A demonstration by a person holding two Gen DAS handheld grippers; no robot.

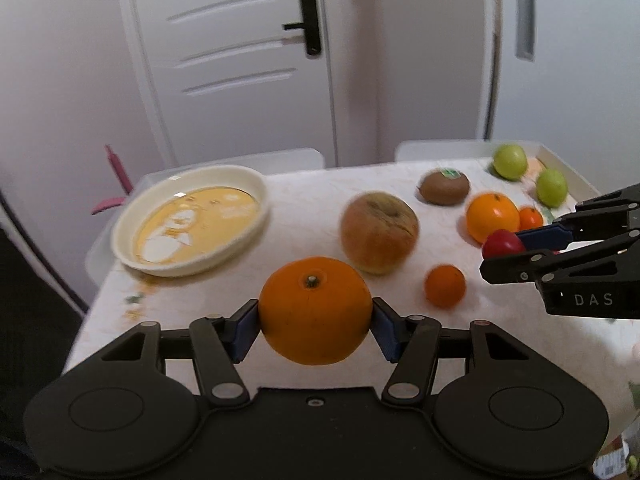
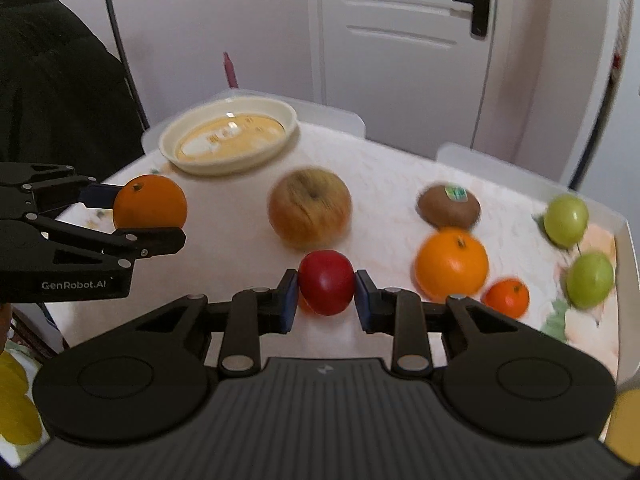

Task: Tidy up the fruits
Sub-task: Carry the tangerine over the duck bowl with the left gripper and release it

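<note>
My left gripper [image 1: 316,322] is shut on a large orange [image 1: 315,310], held above the near part of the table; the right wrist view shows the same orange [image 2: 150,201] at the left. My right gripper [image 2: 326,294] is shut on a small red fruit [image 2: 326,282], also seen as the red fruit [image 1: 502,243] at the right of the left wrist view. On the white tablecloth [image 1: 304,208] lie a big yellowish apple [image 1: 379,232], a kiwi [image 1: 445,187], another orange [image 1: 491,216], two small tangerines [image 1: 445,286] and two green apples [image 1: 510,161].
A cream plate [image 1: 120,236] with a yellow picture inside sits at the far left of the table. A white door [image 1: 240,40] and wall stand behind. Dark clothing of a person [image 2: 52,80] fills the left of the right wrist view. White chair backs [image 2: 480,156] edge the far side.
</note>
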